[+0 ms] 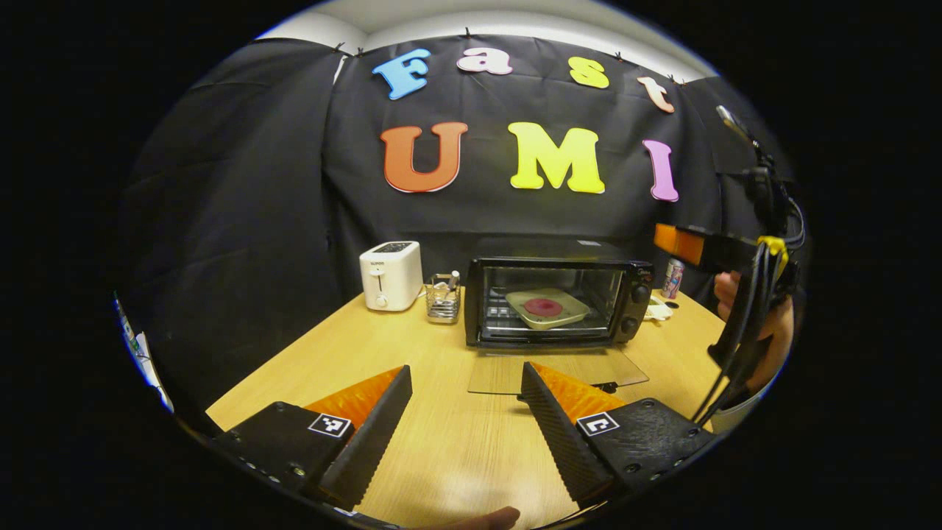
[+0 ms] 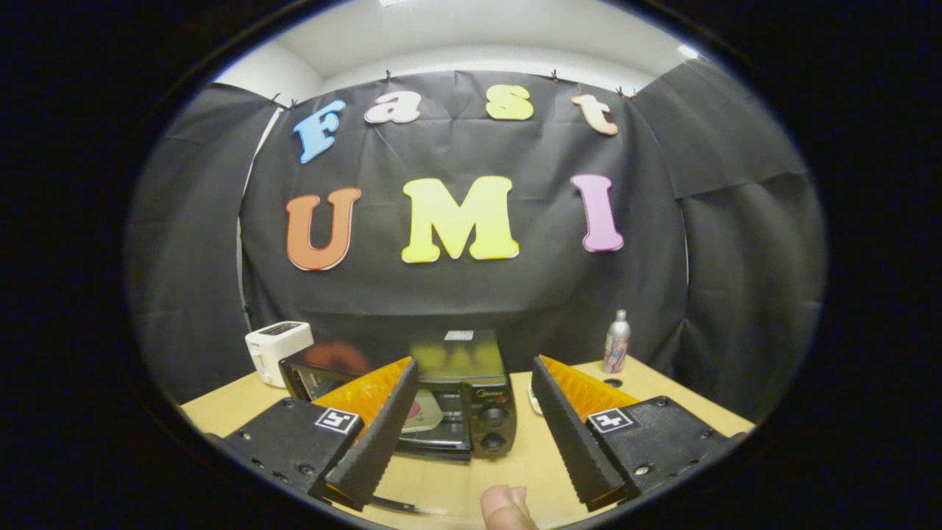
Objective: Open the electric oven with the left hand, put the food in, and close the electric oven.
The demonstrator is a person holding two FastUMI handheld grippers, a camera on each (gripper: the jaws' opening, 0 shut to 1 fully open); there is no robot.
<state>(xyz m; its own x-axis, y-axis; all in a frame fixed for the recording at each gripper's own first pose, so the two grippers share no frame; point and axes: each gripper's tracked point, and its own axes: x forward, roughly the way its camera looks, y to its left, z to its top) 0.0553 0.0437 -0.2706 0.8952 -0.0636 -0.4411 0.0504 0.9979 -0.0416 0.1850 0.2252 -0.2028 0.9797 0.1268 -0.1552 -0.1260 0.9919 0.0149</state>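
Glass door (image 1: 557, 370) lies flat, straight ahead of the empty, spread left gripper (image 1: 466, 412); the oven (image 1: 557, 302) beyond holds the plated food (image 1: 546, 307). Lift the door's near edge evenly. The oven's long axis runs crosswise, mouth facing the gripper. The right gripper (image 2: 475, 423) hangs spread, empty.

My left gripper view sits low over the table (image 1: 441, 442), squarely facing the open electric oven (image 1: 557, 302) from a moderate way back. My right gripper view looks from higher and closer, over the oven's top. Both share the oven, the toaster (image 1: 391, 275) and the back wall.
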